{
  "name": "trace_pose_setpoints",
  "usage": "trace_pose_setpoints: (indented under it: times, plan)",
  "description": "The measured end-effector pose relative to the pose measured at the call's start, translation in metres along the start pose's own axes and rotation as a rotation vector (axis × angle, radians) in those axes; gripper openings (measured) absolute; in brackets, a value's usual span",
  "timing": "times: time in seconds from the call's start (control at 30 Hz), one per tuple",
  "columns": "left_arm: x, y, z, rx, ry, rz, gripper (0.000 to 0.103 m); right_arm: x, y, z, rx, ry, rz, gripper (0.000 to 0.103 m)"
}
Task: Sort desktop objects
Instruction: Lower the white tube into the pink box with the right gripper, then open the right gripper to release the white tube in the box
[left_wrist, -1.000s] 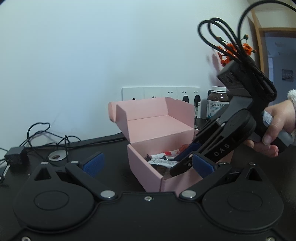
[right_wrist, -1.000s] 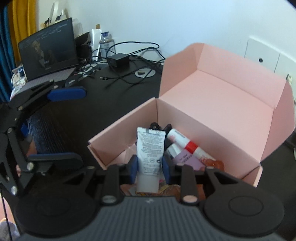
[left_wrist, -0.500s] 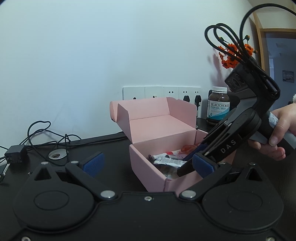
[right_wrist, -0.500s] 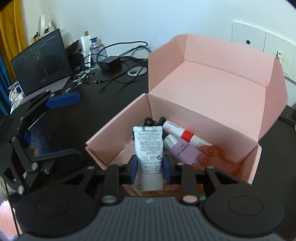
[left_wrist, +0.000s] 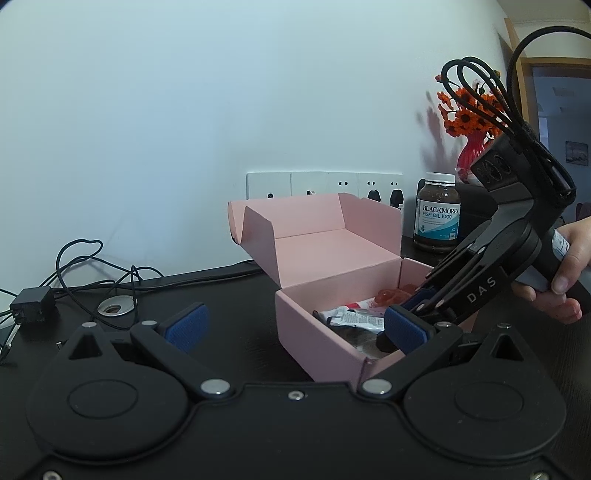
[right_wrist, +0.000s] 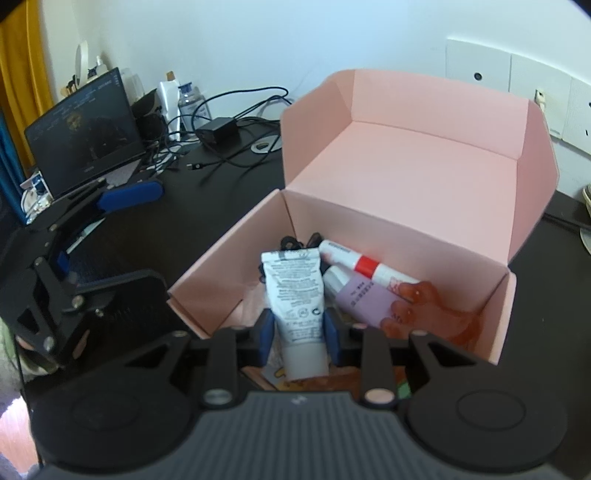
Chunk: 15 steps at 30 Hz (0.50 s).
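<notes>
Here the right gripper (right_wrist: 298, 329) pinches a white tube (right_wrist: 297, 299) over the pink box (right_wrist: 221, 258); released crooked, it could snag the box's near wall. Left gripper (left_wrist: 295, 325) gapes empty.

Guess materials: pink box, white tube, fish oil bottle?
Pink box: matte card, folded creases. White tube: soft plastic likely, flat crimped end, printed. Fish oil bottle: brown see-through, plastic or glass, can't tell; white cap.
</notes>
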<state>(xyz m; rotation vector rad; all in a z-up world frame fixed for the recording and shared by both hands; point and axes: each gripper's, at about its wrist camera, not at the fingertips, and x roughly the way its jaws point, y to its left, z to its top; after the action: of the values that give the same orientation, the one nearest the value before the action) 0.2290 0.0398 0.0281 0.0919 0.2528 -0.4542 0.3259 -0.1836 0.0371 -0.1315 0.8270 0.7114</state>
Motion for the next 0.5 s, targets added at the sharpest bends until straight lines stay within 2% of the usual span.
trace_pose_setpoints:
  times: [0.13, 0.23, 0.5]
  plan:
    - [0.0003, -0.0011, -0.0005, 0.008, 0.001, 0.000, 0.103, -0.0029, -0.0005, -0.0007, -0.013, 0.017, -0.060, 0.028]
    - [0.0008, 0.0000, -0.0005, 0.002, 0.003, 0.001, 0.103, -0.0031, -0.0049, -0.0022, 0.014, 0.013, -0.052, 0.028]
    - [0.0018, 0.0008, 0.0001, -0.005, 0.008, -0.003, 0.103, -0.0033, 0.0029, -0.0013, -0.022, 0.018, -0.083, 0.029]
